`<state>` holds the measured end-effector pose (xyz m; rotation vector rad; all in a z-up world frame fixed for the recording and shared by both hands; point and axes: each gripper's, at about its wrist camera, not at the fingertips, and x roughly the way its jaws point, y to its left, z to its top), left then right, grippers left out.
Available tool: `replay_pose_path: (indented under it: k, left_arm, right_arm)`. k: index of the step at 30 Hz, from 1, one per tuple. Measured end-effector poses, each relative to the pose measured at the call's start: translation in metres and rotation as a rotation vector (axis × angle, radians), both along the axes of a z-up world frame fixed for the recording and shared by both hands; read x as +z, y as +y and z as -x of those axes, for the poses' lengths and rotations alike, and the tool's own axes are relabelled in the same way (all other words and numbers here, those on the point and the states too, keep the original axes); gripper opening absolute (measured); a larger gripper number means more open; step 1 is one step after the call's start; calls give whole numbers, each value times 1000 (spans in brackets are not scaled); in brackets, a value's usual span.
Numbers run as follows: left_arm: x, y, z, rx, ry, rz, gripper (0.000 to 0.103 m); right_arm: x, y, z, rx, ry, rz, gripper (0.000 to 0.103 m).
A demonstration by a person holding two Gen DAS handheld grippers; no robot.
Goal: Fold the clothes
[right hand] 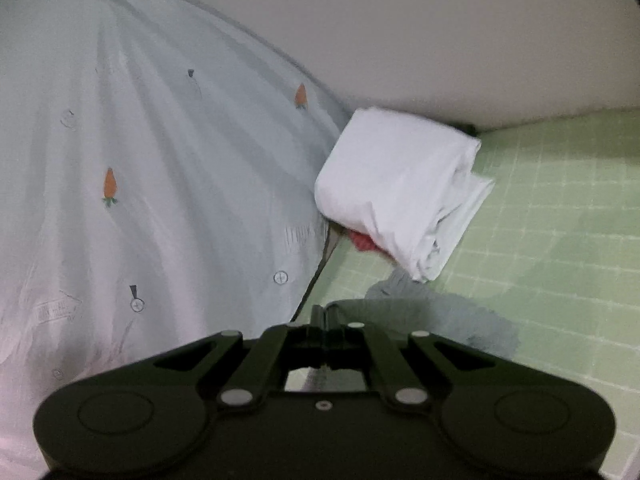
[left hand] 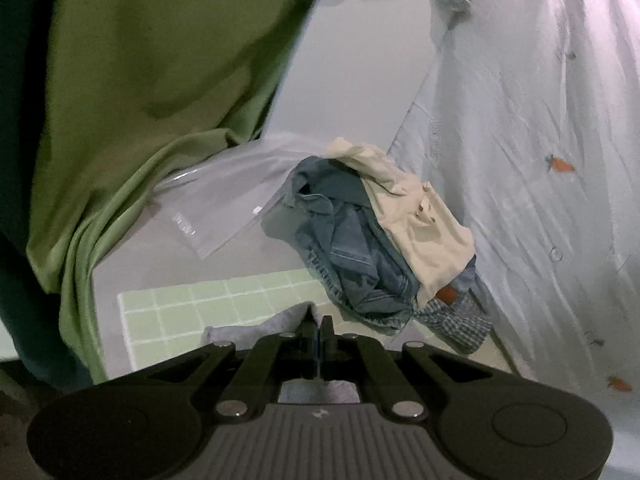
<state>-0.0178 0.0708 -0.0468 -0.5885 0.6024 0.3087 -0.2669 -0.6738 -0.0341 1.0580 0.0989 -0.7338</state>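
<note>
Left gripper (left hand: 317,326), black, pinched shut on grey fabric (left hand: 256,324); right gripper (right hand: 325,320) likewise clamped on a fold of grey cloth (right hand: 448,320). Hanging between both views, a pale blue shirt (right hand: 172,168), thin and creased, printed with small orange carrots, round buttons down its edge; a stamped box of lettering too blurred to read. Behind, a crumpled pile of denim and cream clothes (left hand: 384,236), a clear plastic bag (left hand: 224,204), green drape (left hand: 140,72). Beside the shirt, a folded white garment (right hand: 396,188) on a green grid mat (right hand: 560,240).
</note>
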Motion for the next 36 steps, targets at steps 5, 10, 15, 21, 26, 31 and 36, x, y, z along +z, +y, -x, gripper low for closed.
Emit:
replay_pose_path:
  k: [5,10,15,21,26,31,36]
  left_arm:
    - [-4,-29,-42,-56,14,-40,0]
    - [-3,-59,-98,-109,5,-82,0]
    - [-4,-100,-178,-167,6,-93,0]
    - [-37,-152,-257,-254,97,-89,27]
    - [-61,-141,-217,-170,195,-55,69]
    - [-97,-120,-169,-103,346,-31,71]
    - [-113,-114,-142,-77,341,28,77]
  right_arm:
    - [-4,-17,-34,0,43,2,0]
    - [0,-46,-83,22,88,30,0]
    - [-15,-90,-153,32,139,-1,0]
    - [-66,-143,-256,131,352,-73,24]
    - [-79,-101,-248,185,385,-1,54]
    - [-98,-51,-211,174,518,-22,58]
    - [-106,-19,-167,51,465,-109,78]
